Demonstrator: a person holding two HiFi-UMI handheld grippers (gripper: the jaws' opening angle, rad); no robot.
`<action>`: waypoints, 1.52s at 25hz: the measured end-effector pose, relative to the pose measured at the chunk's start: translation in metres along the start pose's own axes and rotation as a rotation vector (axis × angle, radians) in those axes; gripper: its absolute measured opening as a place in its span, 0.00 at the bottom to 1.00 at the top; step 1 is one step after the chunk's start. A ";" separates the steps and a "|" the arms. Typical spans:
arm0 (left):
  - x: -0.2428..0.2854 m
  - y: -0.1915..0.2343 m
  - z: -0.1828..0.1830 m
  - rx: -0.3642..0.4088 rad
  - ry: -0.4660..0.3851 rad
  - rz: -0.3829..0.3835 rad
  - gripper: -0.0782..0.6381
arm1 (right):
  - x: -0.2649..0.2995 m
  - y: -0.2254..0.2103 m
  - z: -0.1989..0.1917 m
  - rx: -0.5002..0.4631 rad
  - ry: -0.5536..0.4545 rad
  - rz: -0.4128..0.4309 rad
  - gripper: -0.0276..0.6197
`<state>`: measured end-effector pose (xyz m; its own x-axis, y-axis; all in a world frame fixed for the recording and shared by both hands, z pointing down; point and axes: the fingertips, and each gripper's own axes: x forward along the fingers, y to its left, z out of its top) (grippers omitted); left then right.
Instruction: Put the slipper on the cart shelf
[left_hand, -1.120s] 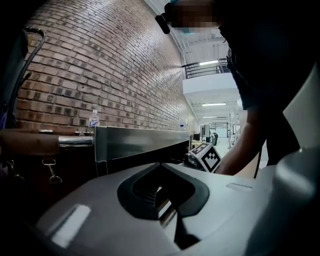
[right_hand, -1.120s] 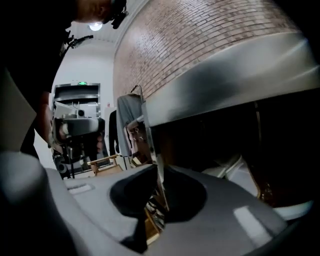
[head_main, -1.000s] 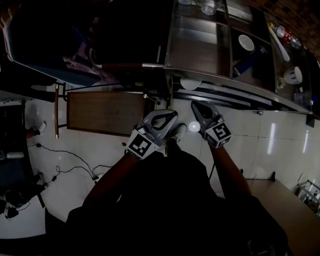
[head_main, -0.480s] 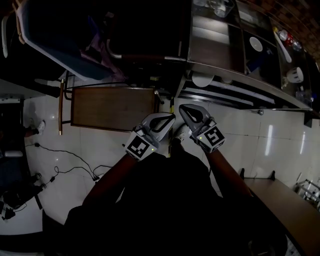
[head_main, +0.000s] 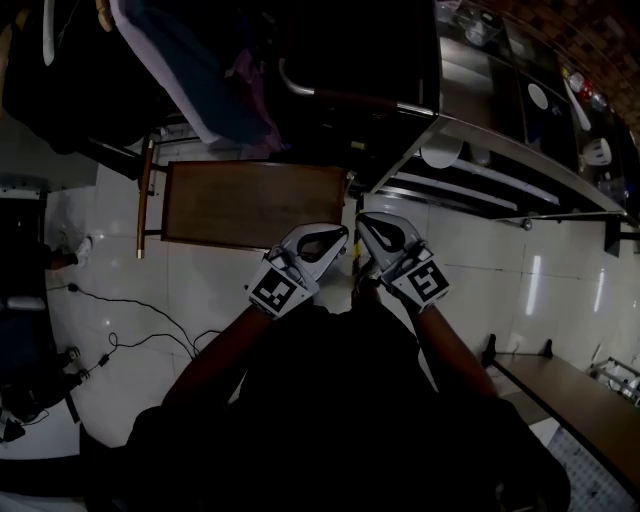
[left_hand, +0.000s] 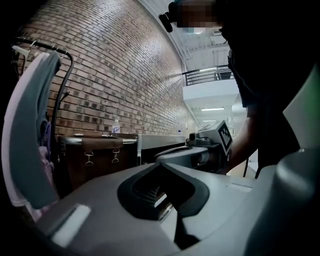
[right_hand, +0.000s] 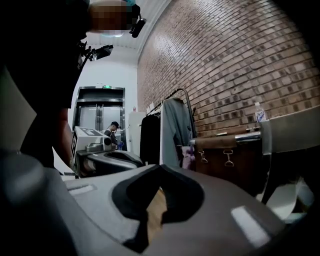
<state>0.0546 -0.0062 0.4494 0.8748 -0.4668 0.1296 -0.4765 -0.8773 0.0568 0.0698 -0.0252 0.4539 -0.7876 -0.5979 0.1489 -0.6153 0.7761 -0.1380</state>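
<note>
Compared with a second ago, the head view has swung. The wooden cart (head_main: 255, 205) now sits at centre rather than left of centre, and the steel counter (head_main: 500, 150) has slid away to the right. The two grippers have drawn closer together in front of the body. A pale shoe-like shape that earlier showed on the floor just past their tips is now covered by them.

Nearest, the left gripper (head_main: 340, 233) and the right gripper (head_main: 363, 222) are held side by side, almost touching, both pointing away from the person. Each gripper's own view shows its jaws pressed together at the tips with nothing pinched between them.

The slipper cannot be identified in any view. It is in neither claw, and no slipper shows on the cart's top. A small pale shape (head_main: 78, 247) on the tiled floor (head_main: 200, 290) at far left may be footwear, but it is too dark and small to confirm.

Just beyond the tips lies the cart, its long axis running left to right. Its near edge is just ahead of the left gripper, and the right gripper points past its right end. In my judgement the left hand is marginally nearer the cart. The direction from either claw to the slipper cannot be settled, so it has to be found first, and a claw has to open before any pick.

Farther off, hanging garments (head_main: 190, 70) stand beyond the cart at far left, with the counter at far right.
</note>
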 end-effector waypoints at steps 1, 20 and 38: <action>-0.010 0.003 -0.001 0.000 -0.001 -0.001 0.11 | 0.006 0.009 0.001 0.002 -0.003 0.001 0.04; -0.122 0.021 0.021 -0.009 -0.059 -0.037 0.11 | 0.046 0.130 0.041 -0.061 -0.025 -0.007 0.05; -0.101 0.013 0.038 -0.008 -0.057 0.044 0.11 | 0.028 0.122 0.055 -0.052 -0.044 0.079 0.05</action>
<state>-0.0363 0.0254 0.3991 0.8564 -0.5107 0.0758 -0.5152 -0.8550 0.0601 -0.0298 0.0418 0.3875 -0.8350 -0.5417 0.0963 -0.5495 0.8300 -0.0960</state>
